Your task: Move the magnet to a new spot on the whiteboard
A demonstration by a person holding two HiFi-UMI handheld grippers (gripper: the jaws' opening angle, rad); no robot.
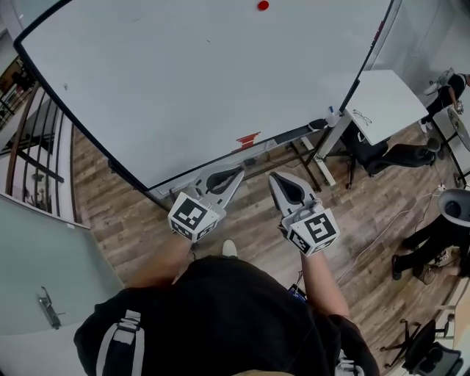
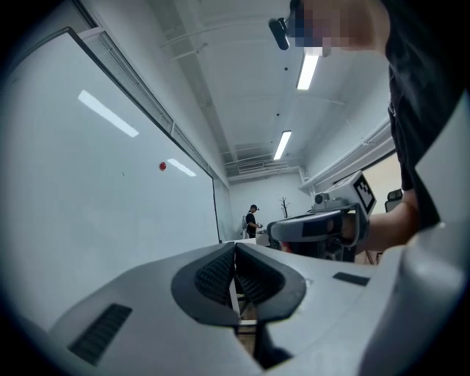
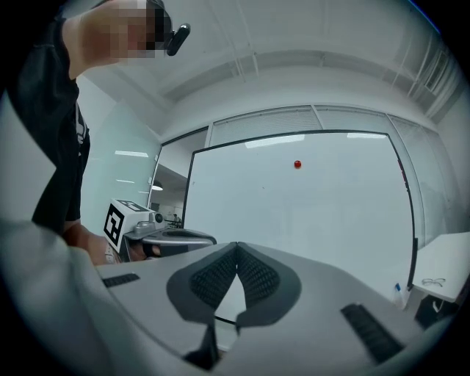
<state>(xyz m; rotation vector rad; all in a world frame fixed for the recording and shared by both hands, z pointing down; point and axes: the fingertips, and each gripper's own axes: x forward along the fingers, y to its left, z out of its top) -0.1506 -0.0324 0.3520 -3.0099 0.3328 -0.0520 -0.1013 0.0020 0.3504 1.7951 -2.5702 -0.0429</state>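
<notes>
High on the whiteboard [image 1: 183, 81], near its top edge, the magnet [image 1: 263, 5] is sitting as a small red dot, well apart from both tongs. The left tongs [image 1: 236, 173] and the right tongs [image 1: 274, 178] are pointing level toward the board's lower edge. They are side by side, each held in one of the person's hands, with their marker cubes facing the head camera.

In the left gripper view the left tongs' jaws are pressing together at the tips with nothing between them. The board is running along the left there, and the magnet is showing far off, above and left of the jaws. In the right gripper view the right tongs' jaws are likewise lying closed tip to tip and empty, and the magnet is showing on the board above and a little right of them.

A small red thing [image 1: 248, 138] is lying on the board's tray [image 1: 283, 137]. A white table [image 1: 385, 92] is standing just right of the board, with glasses [image 1: 363, 117] lying on it. Wood floor [image 1: 242, 220] is spreading under the person's feet, and another person [image 2: 251, 219] is standing far down the room in the left gripper view.
</notes>
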